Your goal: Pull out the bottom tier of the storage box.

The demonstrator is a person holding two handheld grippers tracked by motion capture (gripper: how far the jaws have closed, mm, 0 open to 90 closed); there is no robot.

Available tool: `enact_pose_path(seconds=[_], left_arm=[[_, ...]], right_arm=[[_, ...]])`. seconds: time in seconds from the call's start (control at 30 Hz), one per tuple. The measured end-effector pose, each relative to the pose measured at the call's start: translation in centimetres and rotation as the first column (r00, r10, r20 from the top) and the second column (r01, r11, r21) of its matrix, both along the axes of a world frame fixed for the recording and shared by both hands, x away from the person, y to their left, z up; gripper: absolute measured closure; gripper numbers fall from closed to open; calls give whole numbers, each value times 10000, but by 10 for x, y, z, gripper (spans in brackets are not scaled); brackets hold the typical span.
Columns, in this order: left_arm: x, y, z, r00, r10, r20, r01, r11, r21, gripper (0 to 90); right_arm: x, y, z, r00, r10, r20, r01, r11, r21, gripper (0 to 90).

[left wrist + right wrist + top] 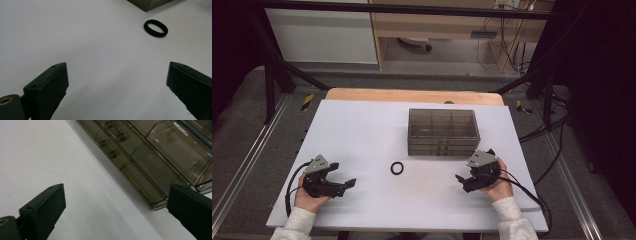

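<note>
The left gripper [343, 186] rests near the table's front edge, jaws spread wide and empty; the right gripper [465, 180] likewise gapes, empty; the black ring [397, 168] lies flat between them, just before the smoky drawer box [442, 131]; a shallow pinch could skid the thin ring away.

no readable text, labels or numbers

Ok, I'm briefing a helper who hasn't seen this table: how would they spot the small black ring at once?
Start at the white board on the table and find the smoky clear box with compartments near its far middle. Just in front of the box's left corner, between the two grippers, lies the black ring, flat and alone. It is the one small, dark, round thing on the white surface.
</note>
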State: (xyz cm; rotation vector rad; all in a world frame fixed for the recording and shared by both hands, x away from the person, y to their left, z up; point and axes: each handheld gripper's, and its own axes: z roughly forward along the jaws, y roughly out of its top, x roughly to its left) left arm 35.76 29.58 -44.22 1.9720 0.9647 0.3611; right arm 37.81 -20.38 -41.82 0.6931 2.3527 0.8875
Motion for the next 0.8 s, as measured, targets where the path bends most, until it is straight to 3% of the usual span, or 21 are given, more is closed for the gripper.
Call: enact_pose_path(seconds=[0.37, 0.63, 0.8], left_arm=[[0, 0, 0, 10000, -14, 5, 14, 10000, 25, 40], [0, -1, 0, 10000, -22, 11, 22, 10000, 46, 40], [0, -1, 0, 10000, -26, 8, 26, 10000, 47, 40]], right_arm=[[1, 12, -1, 9986, 388, 364, -357, 9960, -814, 32], [2, 18, -3, 9959, 636, 643, -531, 9867, -1536, 36], [2, 22, -3, 9930, 770, 893, -605, 9828, -1745, 50]])
